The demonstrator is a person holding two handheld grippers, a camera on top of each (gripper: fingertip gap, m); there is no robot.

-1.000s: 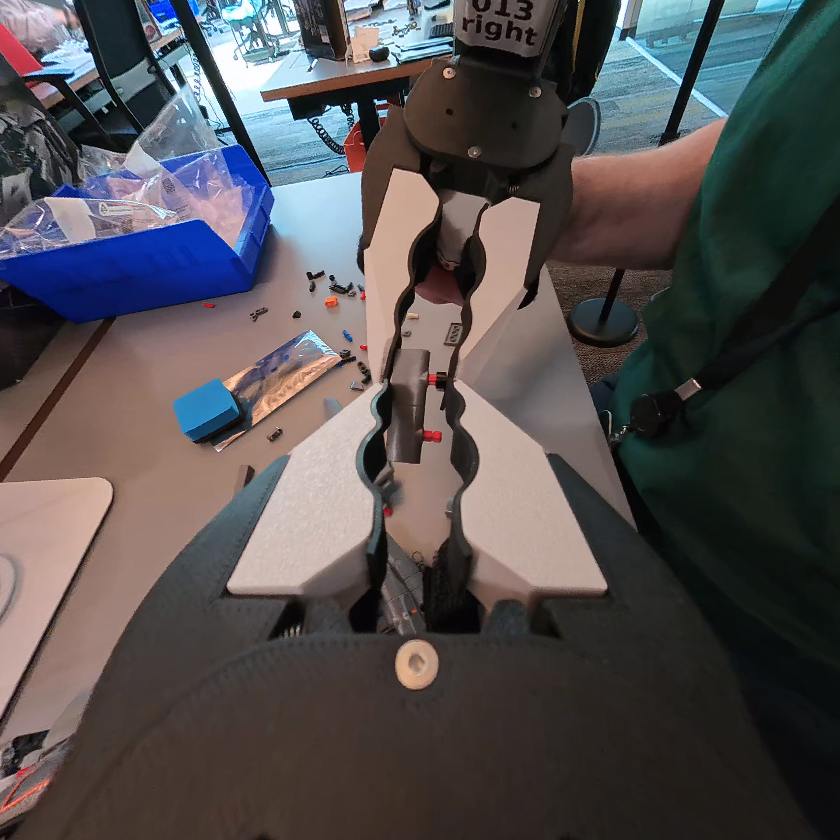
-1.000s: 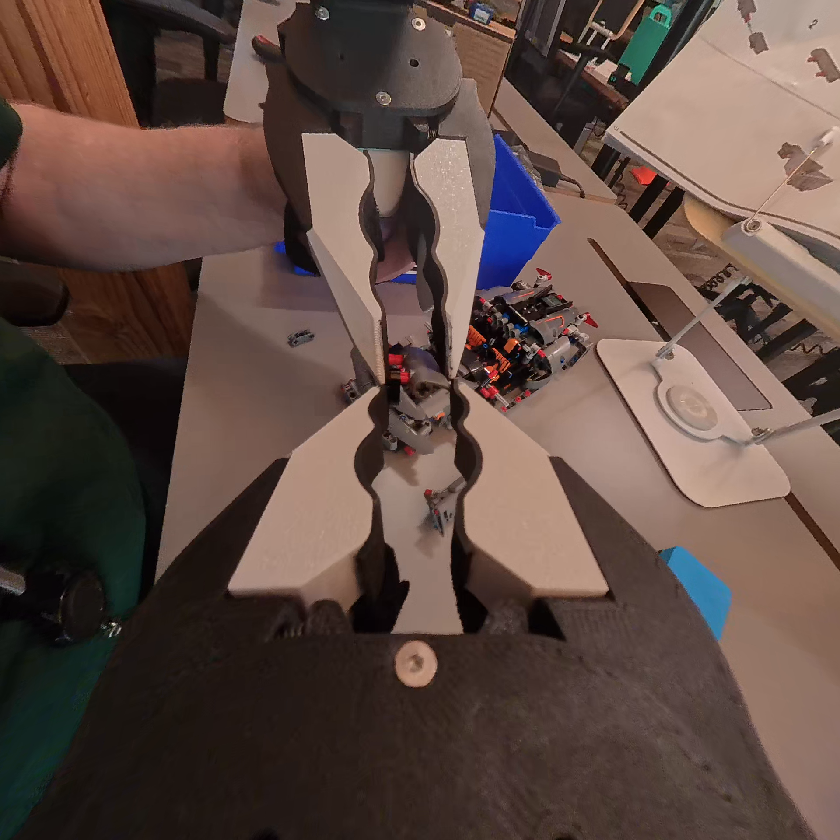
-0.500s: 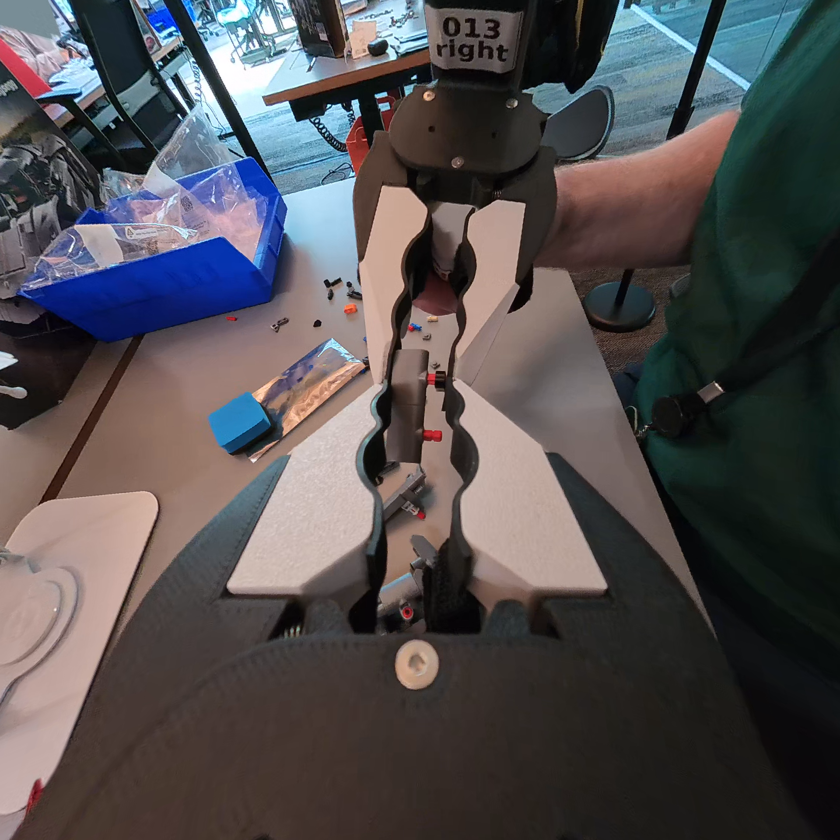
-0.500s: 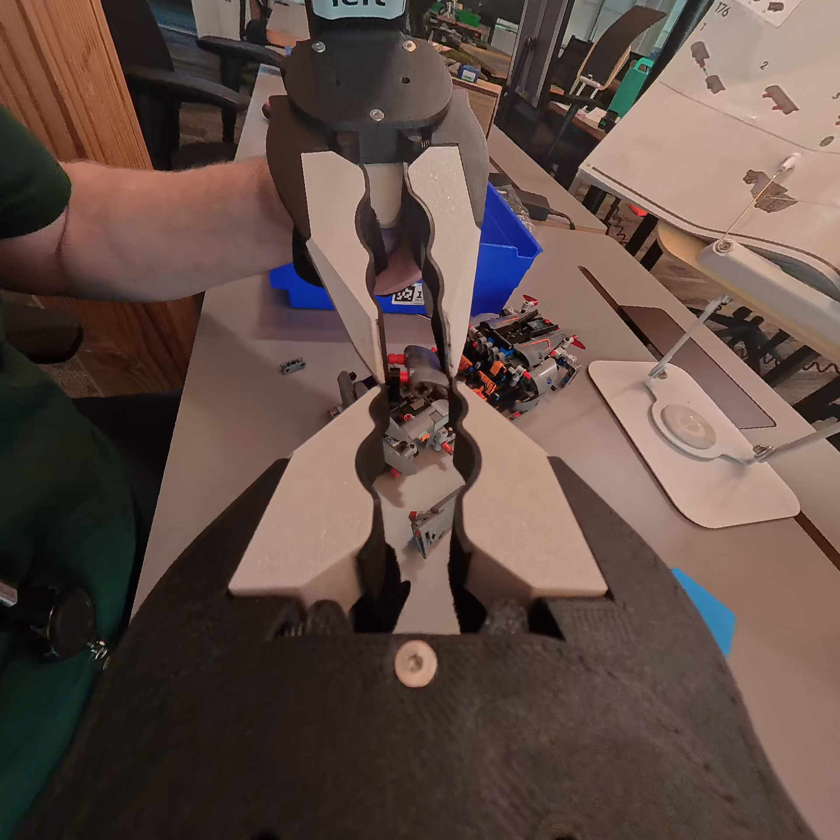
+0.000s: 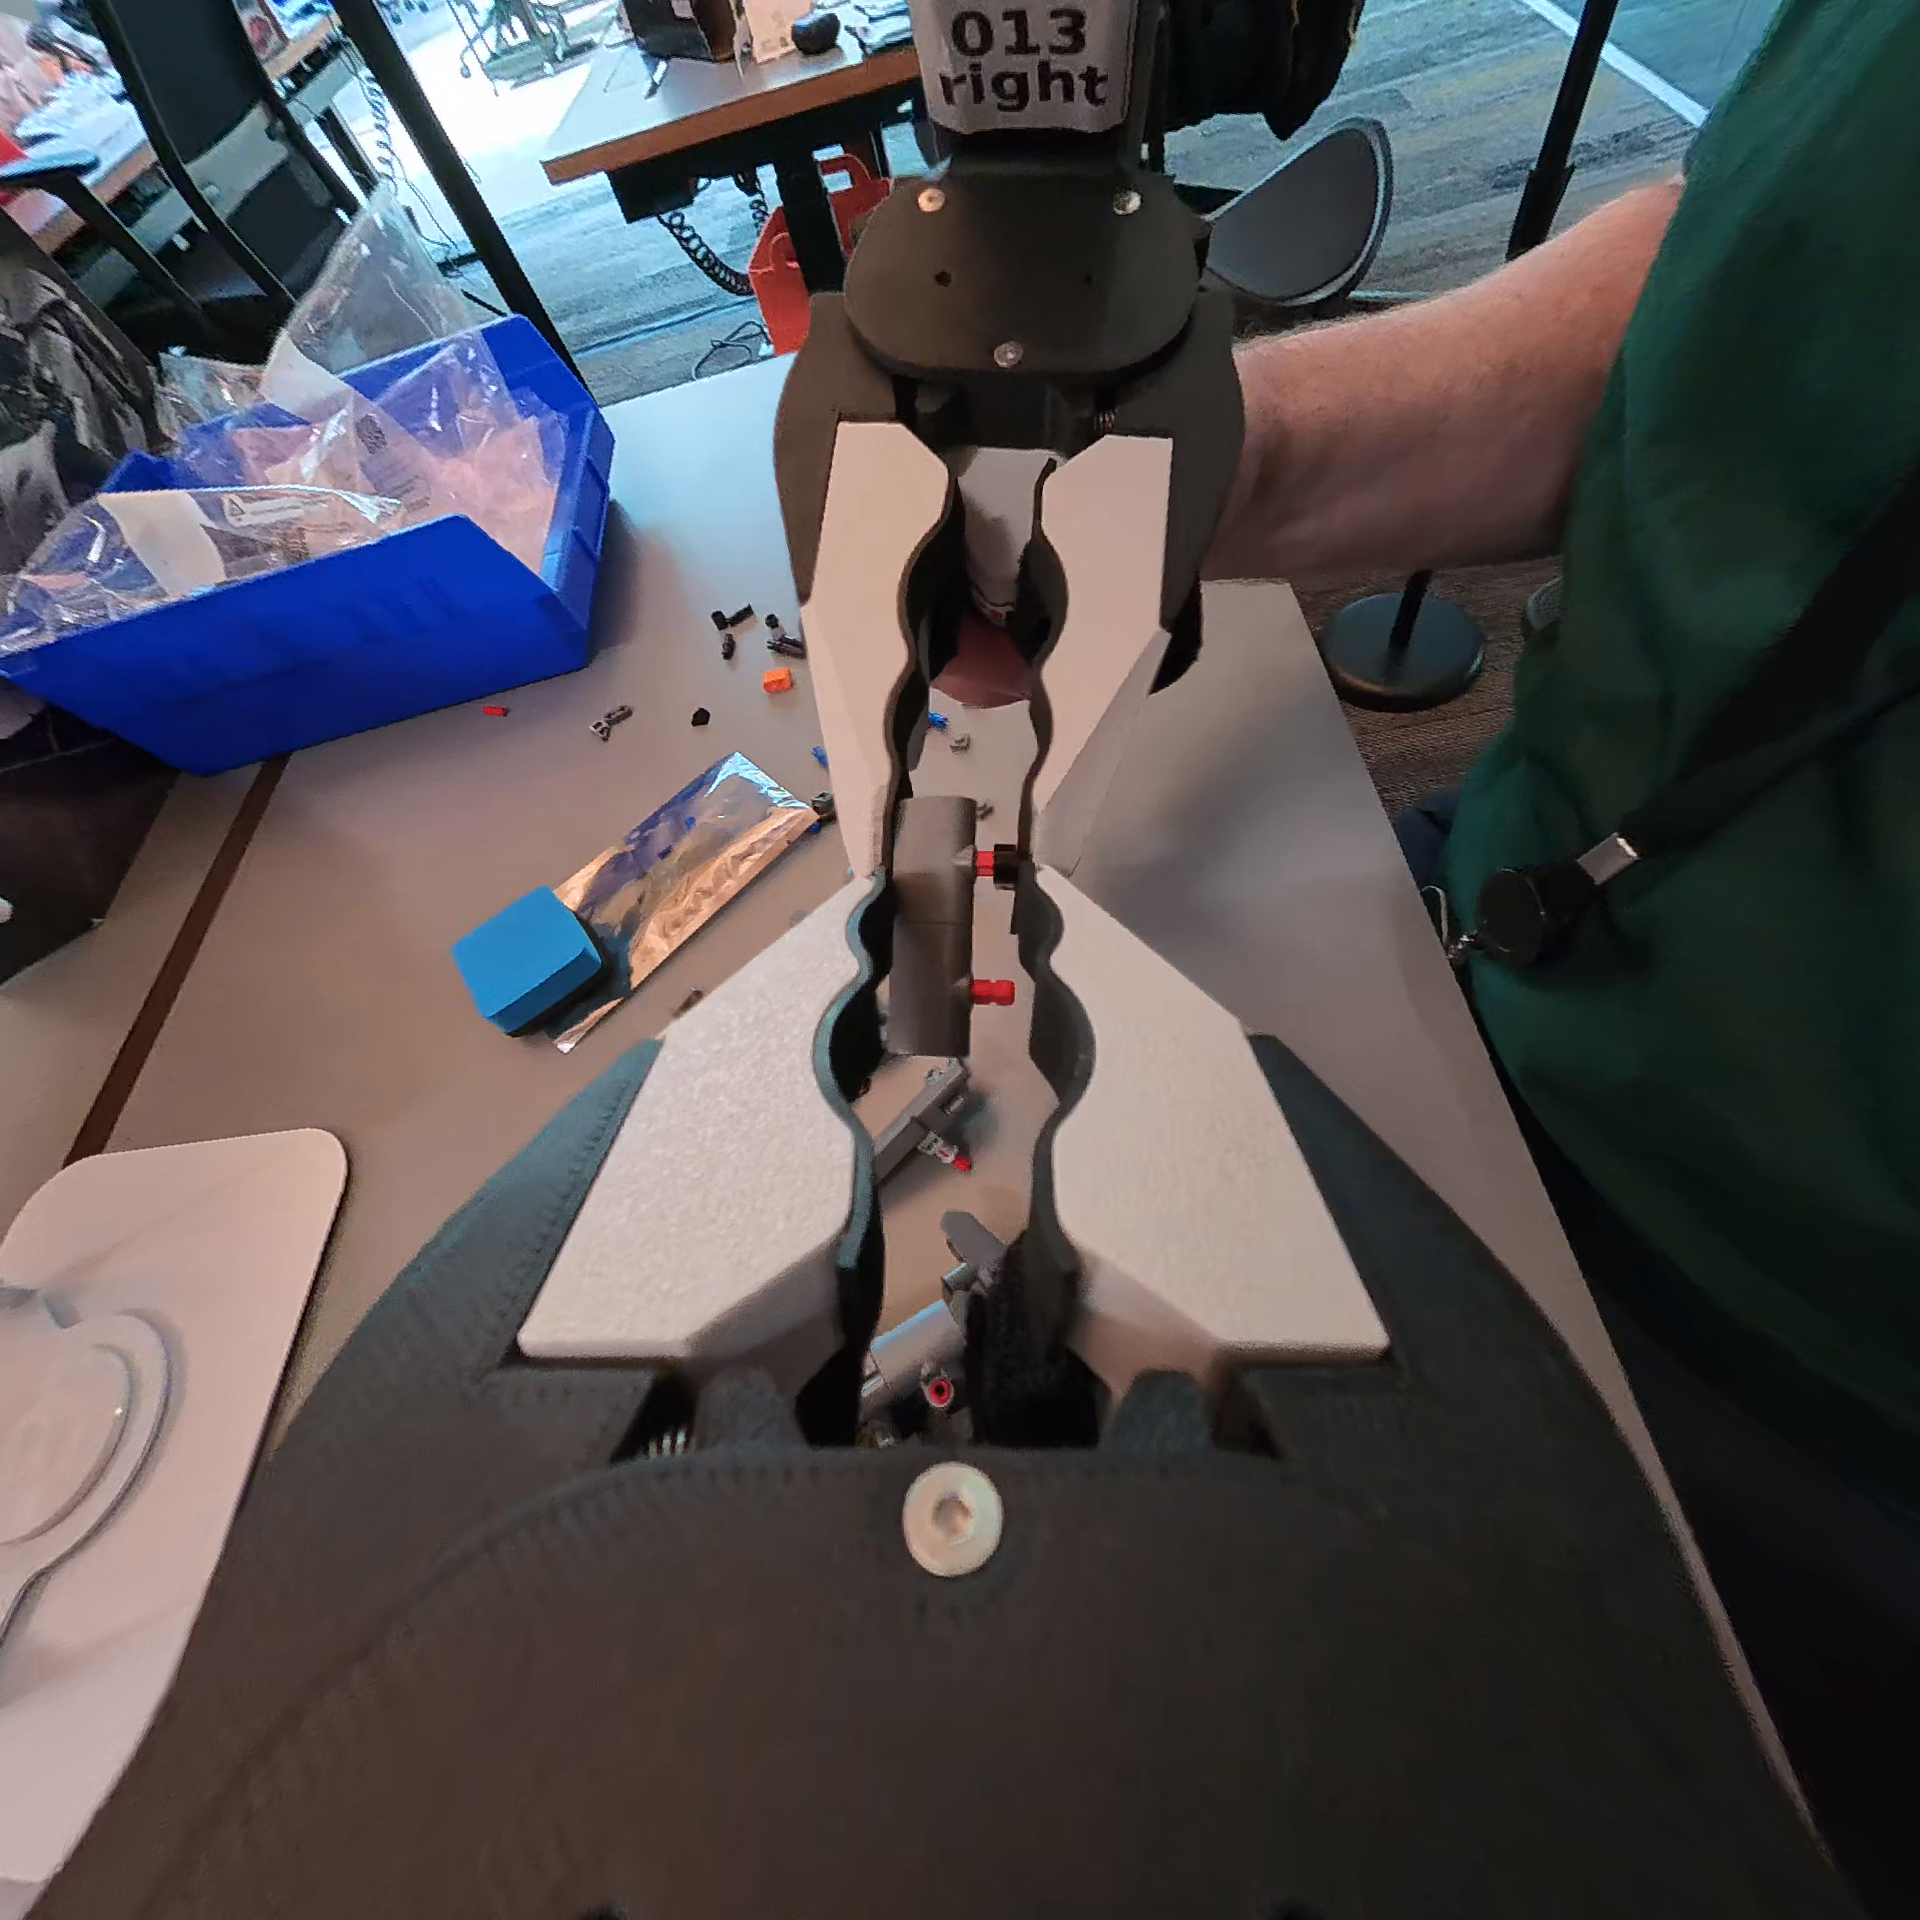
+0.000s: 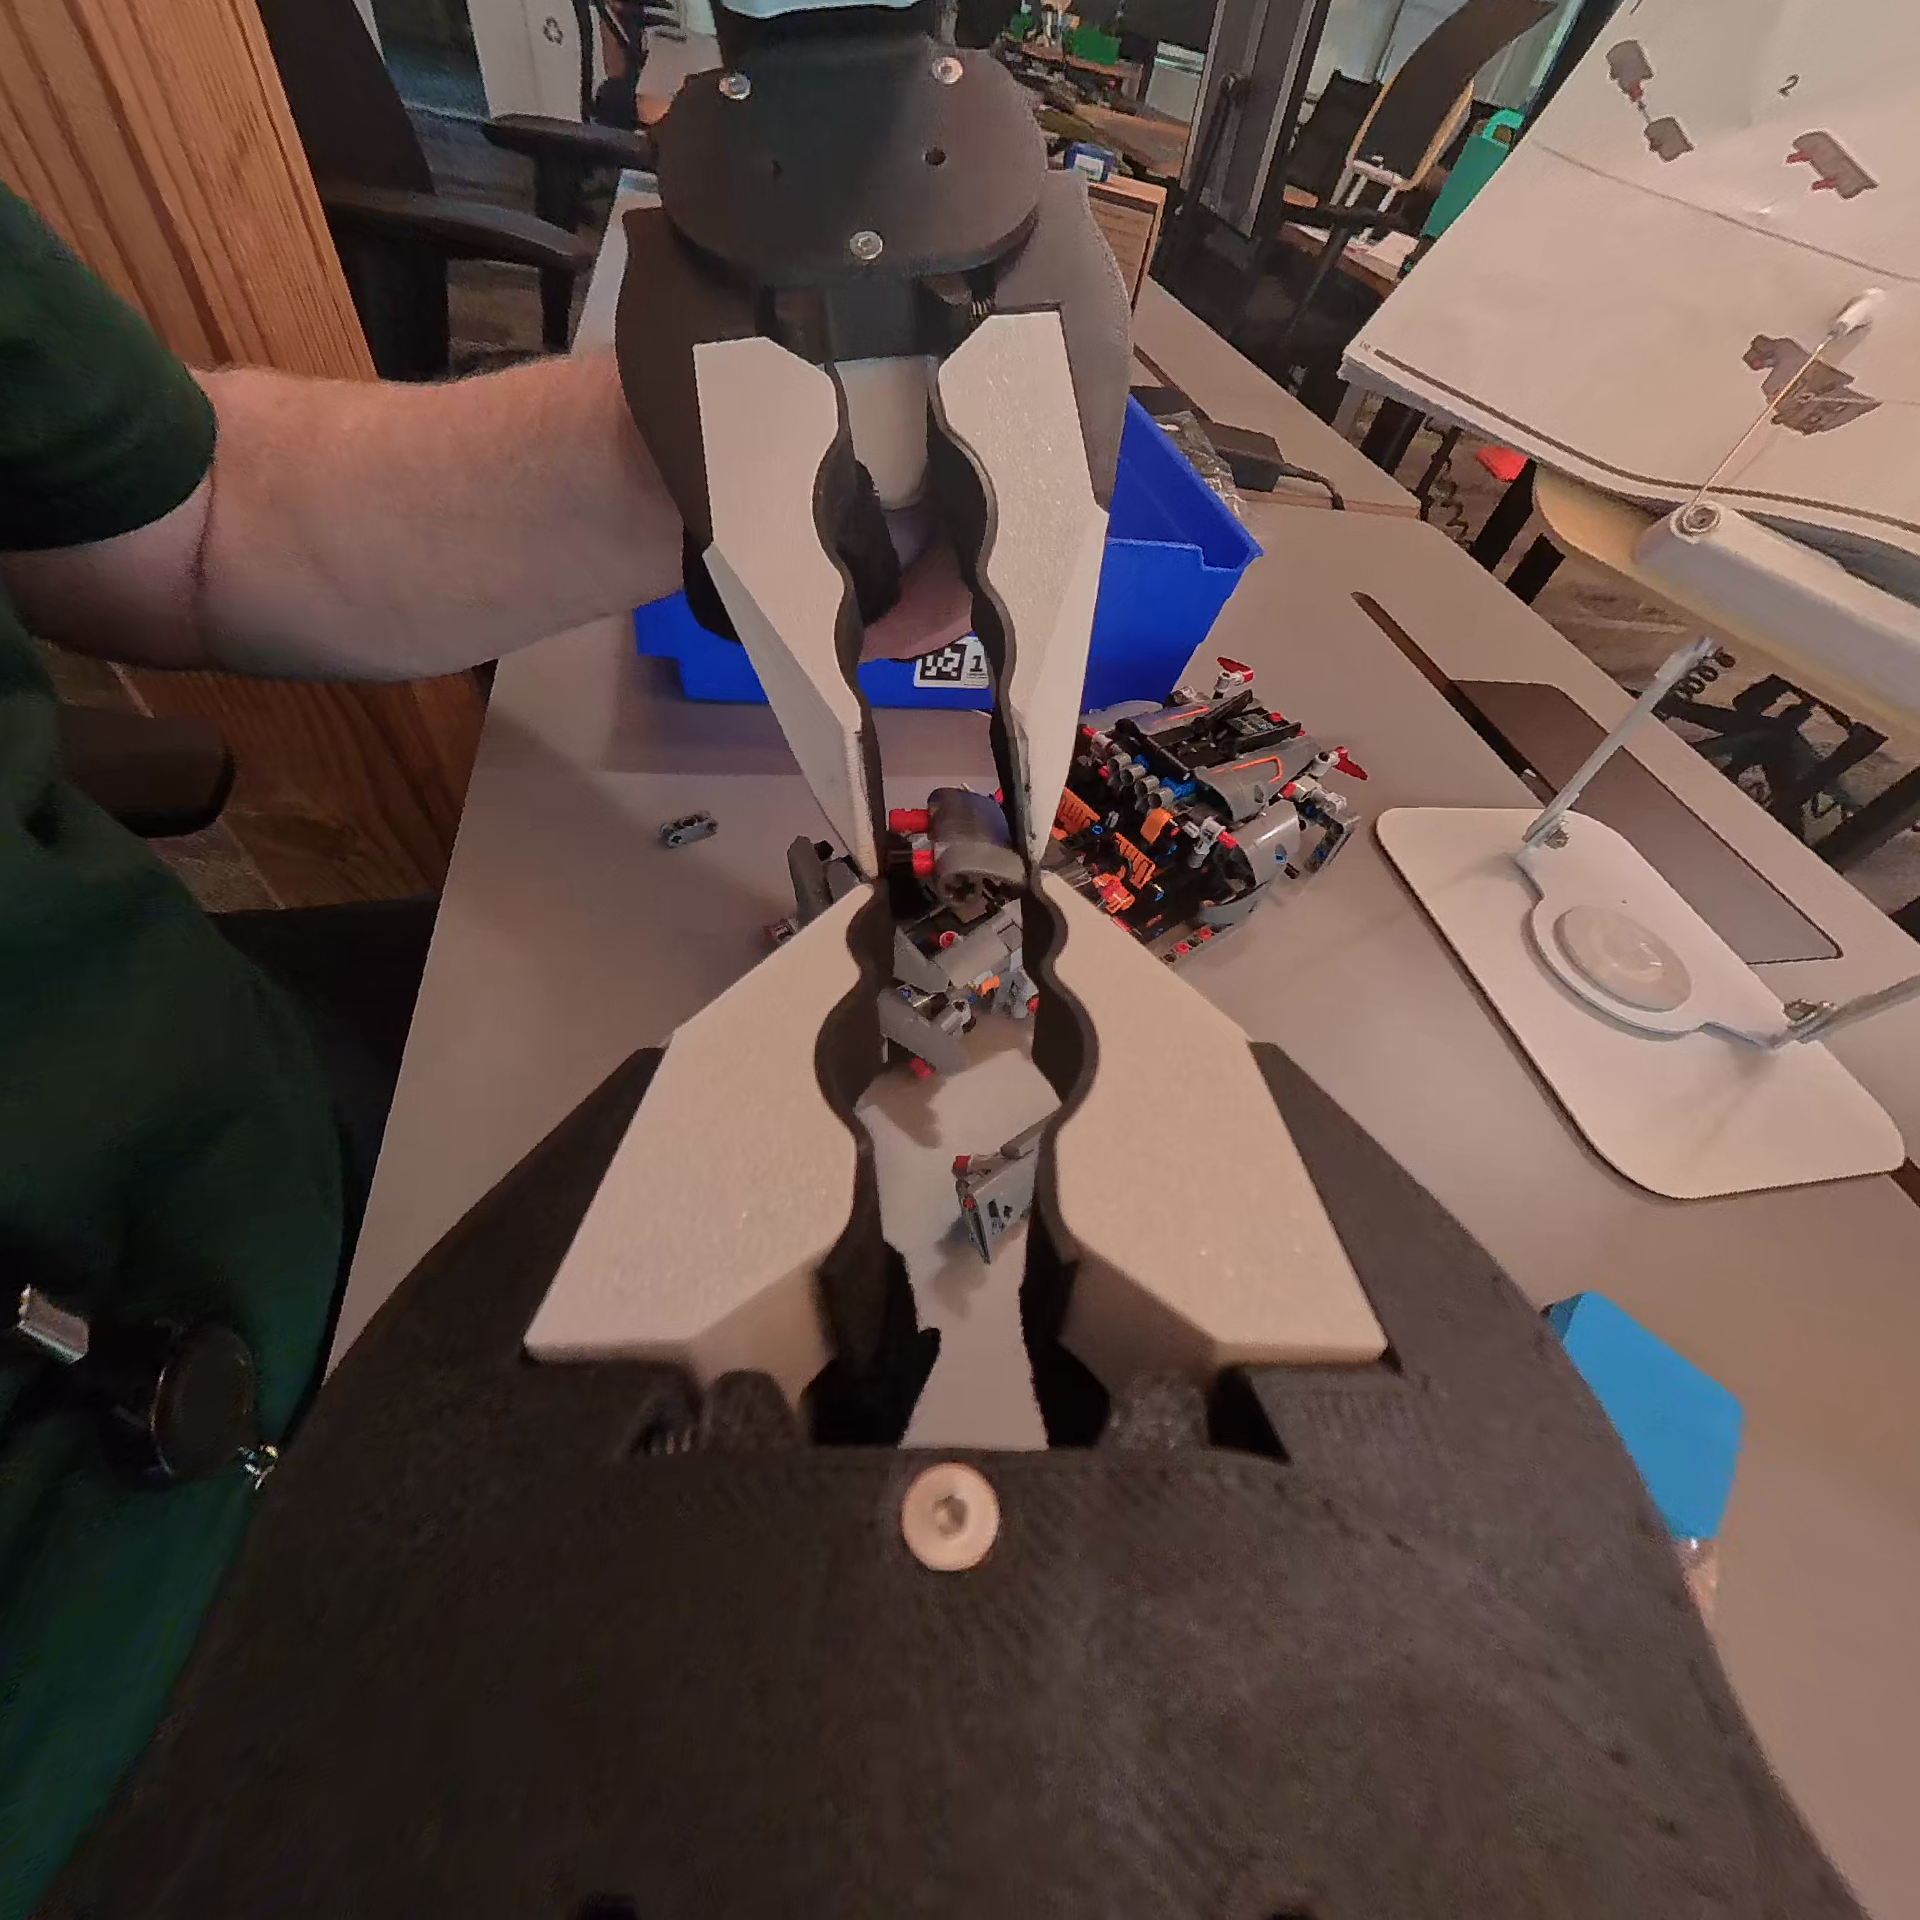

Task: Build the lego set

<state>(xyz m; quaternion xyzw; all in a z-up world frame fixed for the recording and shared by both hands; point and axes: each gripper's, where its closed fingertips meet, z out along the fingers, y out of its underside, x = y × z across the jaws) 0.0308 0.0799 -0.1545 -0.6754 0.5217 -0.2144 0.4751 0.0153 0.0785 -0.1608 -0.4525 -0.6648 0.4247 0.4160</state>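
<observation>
Above the desk, the left hand-held gripper and the right hand-held gripper met tip to tip, each pointing straight at the other. One dark grey lego piece hung between them, clear of the desk surface. Its long axis ran along the line joining the two tools, so one end sat between the left fingers and the other between the right. Two red pins stuck out of its side, across that axis, and the farther pin carried one small black bush touching a right finger. Both pairs of fingers stood narrowly apart around the piece. I could not tell which pair actually bore the grip, or whether both did. Neither tool was nearer; the piece lay dead ahead of each. Any coming push or handover would probably have to run along that shared axis and keep clear of the pins.

On the desk below lay one large built model, one smaller grey sub-assembly and one small loose assembly. Farther off were one blue bin holding clear bags, one blue block, one foil bag and a scatter of tiny parts too small to count.
</observation>
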